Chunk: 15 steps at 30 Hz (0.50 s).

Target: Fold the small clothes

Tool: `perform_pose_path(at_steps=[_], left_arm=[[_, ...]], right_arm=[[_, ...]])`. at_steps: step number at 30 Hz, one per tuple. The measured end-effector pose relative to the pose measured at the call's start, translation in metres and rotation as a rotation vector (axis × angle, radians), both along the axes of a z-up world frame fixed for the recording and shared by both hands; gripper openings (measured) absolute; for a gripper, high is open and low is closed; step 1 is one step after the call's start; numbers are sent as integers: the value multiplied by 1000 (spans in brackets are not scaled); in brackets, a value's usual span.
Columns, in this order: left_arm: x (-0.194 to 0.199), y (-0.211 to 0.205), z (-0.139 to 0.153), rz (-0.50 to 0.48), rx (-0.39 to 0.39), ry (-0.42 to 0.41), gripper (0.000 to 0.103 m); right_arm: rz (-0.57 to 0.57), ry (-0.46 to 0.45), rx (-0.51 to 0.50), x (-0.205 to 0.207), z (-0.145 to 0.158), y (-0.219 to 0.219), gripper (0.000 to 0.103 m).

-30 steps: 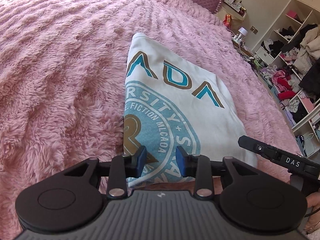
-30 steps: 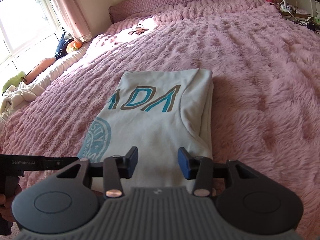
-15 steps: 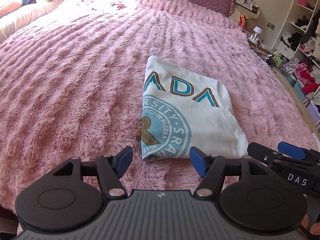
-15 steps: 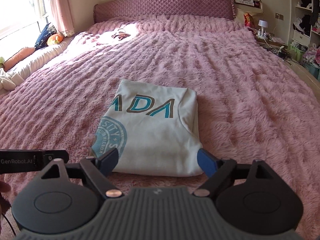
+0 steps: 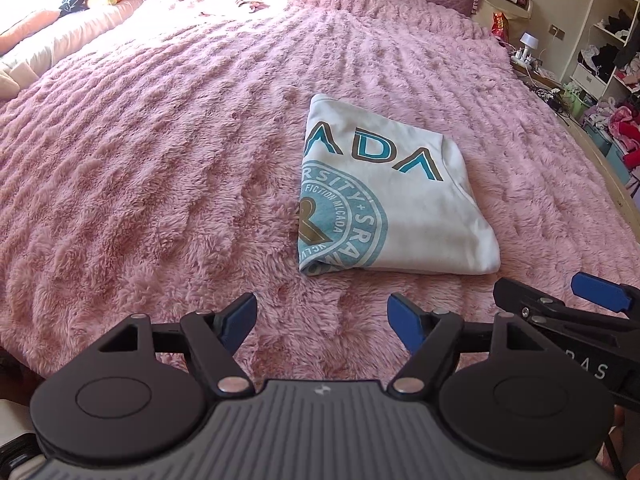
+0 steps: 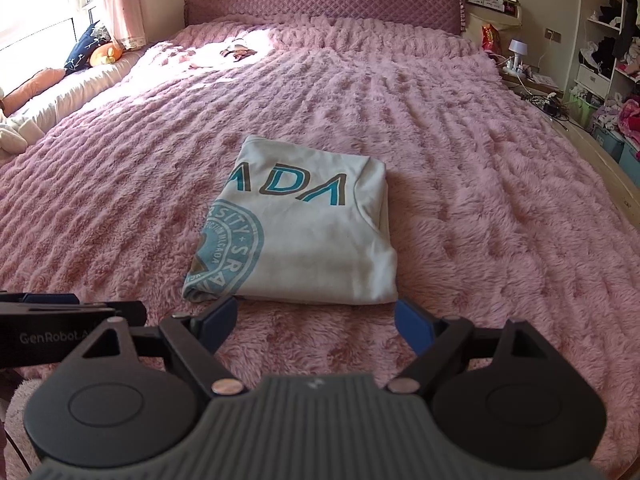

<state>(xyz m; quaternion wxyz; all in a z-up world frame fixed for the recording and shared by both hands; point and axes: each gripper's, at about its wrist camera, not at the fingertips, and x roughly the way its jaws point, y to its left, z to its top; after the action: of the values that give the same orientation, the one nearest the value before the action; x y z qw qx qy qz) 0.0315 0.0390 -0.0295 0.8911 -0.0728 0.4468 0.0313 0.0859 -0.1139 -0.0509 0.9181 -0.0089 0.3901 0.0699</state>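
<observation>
on the pink bed (image 6: 460, 128), the folded shirt (image 6: 304, 232) lies just ahead of both grippers, left gripper (image 5: 322, 320) and right gripper (image 6: 316, 320); jaws wide apart, holding nothing.

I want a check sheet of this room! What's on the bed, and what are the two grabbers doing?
Surface: pink fuzzy blanket over the bed.
Job's things: white shirt, folded, flat on the blanket.
Clutter: small toy near the headboard; cushions by the window.
Grippers: left gripper open, holding nothing, short of the shirt; right gripper open, holding nothing, at the shirt's near edge.
Cables: tangle beside the bed.
Surroundings: lamp; shelves full of clothes.
</observation>
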Motion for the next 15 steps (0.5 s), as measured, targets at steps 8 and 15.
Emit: perform_pose_path(at_steps=[8, 15], left_arm=[[-1, -2, -3, 2, 16, 14, 87], [1, 0, -3, 9, 13, 14, 87]], right_arm=[[-7, 8, 6, -5, 2, 3, 82], [-19, 5, 6, -4, 2, 1, 82]])
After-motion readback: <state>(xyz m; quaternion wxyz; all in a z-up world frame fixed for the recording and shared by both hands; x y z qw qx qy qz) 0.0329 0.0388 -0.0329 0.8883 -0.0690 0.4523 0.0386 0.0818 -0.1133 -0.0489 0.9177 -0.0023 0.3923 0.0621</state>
